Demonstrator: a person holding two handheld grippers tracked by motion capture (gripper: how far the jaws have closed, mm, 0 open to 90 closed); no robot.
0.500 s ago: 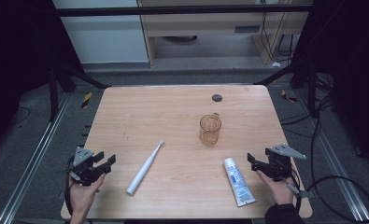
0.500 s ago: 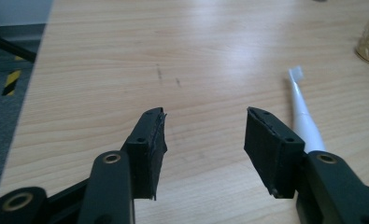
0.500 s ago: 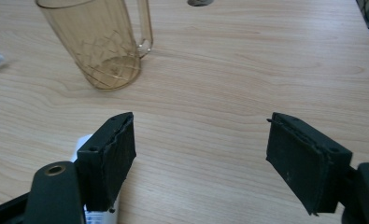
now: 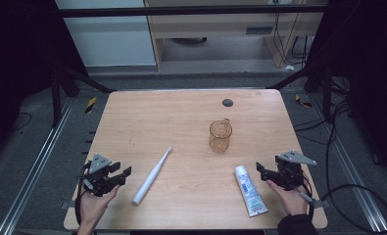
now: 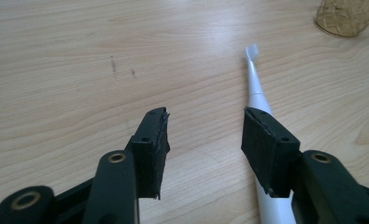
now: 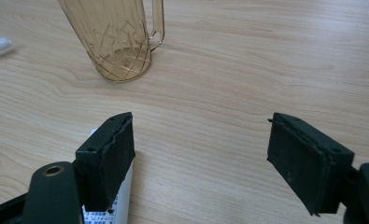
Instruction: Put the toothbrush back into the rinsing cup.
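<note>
Nothing moved; both grippers (image 4: 118, 175) (image 4: 262, 172) gape empty nr slim white toothbrush (image 4: 152, 176), ribbed amber cup (image 4: 220, 135).

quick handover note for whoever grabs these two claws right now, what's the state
Left claw: open, holding nothing, low over the table's near left corner, just left of the toothbrush.
Right claw: open, holding nothing, just right of the toothpaste tube at the near right.
Toothbrush lies flat, head pointing toward the amber cup.
Cup stands upright, nothing in it, right of centre.
Done: nothing picked up yet.
Left: probably grasp the toothbrush and the tube; likely both end up at the cup.
</note>
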